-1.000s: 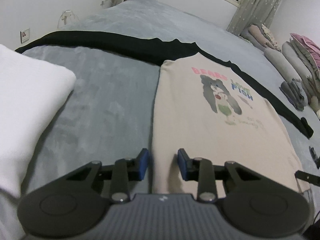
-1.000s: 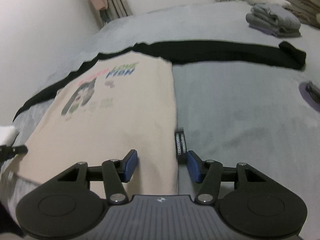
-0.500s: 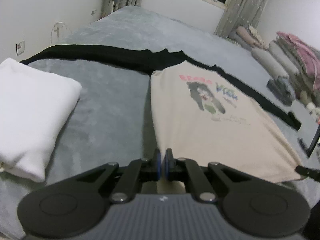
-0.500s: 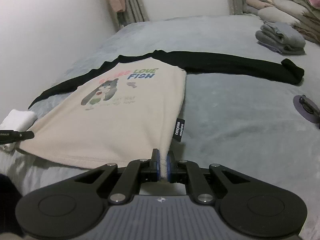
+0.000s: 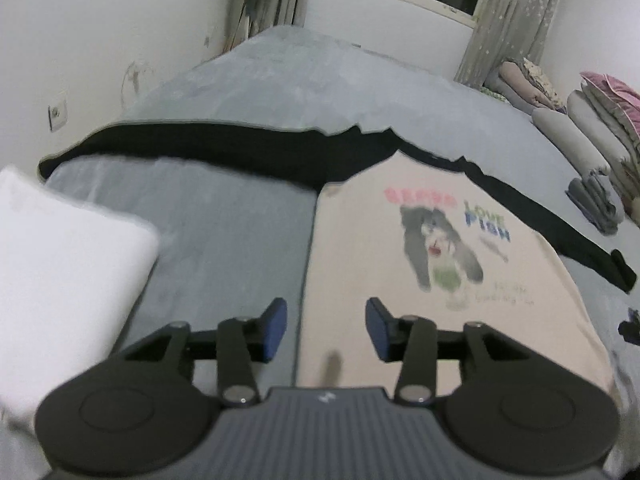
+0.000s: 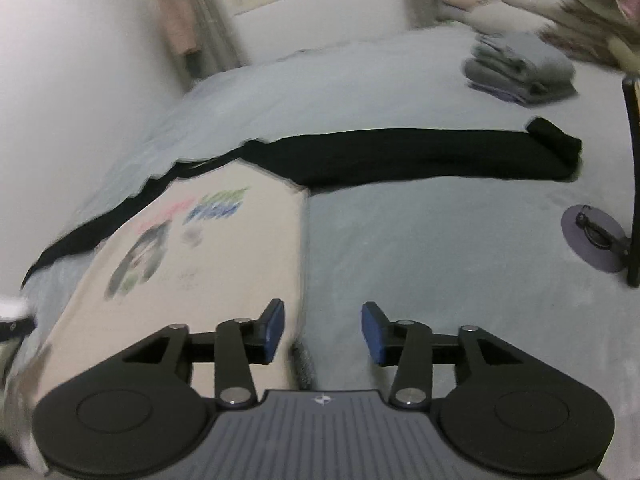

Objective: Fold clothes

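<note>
Grey bed (image 5: 224, 240) fills both views, runs away toward the window wall.

Shirt (image 5: 420, 280), beige body w/ black sleeves, lies flat on the bed near its near edge, front up, cartoon print (image 5: 438, 252) showing. Long axis of the body runs near-to-far: hem toward the grippers, collar toward the window end. Sleeves spread crosswise, one black sleeve (image 5: 180, 148) out toward the left-wall side of the bed, other sleeve (image 6: 420, 156) out toward the right side, cuff end lying short of a folded grey pile (image 6: 520, 68).

White folded item (image 5: 60, 280) sits at the bed's near-left corner, apart from the shirt. Stacked bedding (image 5: 592, 120) along the right edge, far end. Small round grey disc (image 6: 592, 240) on the bed at right, well apart from the sleeve.

Left gripper (image 5: 326, 328): jaws apart & opening, over the shirt's left side edge near the hem, pads not pressing cloth. Right gripper (image 6: 322, 330): jaws apart & opening, over the shirt's right side edge; nothing pinched. Right view blurred.
</note>
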Tool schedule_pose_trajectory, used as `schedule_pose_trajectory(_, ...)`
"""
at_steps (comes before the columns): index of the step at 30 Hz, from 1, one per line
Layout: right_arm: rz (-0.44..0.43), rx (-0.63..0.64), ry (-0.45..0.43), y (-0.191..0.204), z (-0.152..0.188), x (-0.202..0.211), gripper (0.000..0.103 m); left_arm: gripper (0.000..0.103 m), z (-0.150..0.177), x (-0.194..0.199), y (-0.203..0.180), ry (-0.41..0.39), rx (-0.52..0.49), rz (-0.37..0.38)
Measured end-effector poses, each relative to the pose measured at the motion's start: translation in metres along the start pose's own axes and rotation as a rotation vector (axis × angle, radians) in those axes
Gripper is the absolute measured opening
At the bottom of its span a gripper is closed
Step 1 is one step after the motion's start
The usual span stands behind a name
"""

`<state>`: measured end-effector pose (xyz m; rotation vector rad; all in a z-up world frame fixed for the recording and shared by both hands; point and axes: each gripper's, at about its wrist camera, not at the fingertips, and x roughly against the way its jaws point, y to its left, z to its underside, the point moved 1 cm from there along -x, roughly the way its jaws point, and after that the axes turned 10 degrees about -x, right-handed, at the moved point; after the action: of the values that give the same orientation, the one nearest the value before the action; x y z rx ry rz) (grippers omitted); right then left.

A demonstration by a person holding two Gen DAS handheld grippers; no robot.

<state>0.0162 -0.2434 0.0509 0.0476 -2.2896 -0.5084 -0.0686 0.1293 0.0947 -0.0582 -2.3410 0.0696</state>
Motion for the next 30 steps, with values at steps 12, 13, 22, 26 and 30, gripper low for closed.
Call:
schedule_pose_trajectory(12,0.202,-0.376,-0.135,-0.073,-0.092,-0.083,0.045,0.051,-0.056,-0.112,-0.033,0.055,-0.042,-0.017)
schedule_pose_trajectory(13,0.205,-0.416,-0.144,-0.079,-0.098,-0.087,0.045,0.052,-0.057,-0.118,-0.035,0.056,-0.052,-0.019)
schedule_pose_trajectory(22,0.293,-0.408,-0.186,-0.092,-0.126,-0.120,0.048,0.057,-0.054,-0.138,-0.037,0.029,-0.117,-0.052)
schedule_pose_trajectory(26,0.310,-0.383,-0.217,-0.095,-0.125,-0.122,0.033,0.057,-0.052,-0.137,-0.039,0.025,-0.132,-0.059)
schedule_pose_trajectory(30,0.277,-0.397,-0.237,-0.100,-0.123,-0.114,0.011,0.059,-0.051,-0.134,-0.040,0.026,-0.132,-0.051)
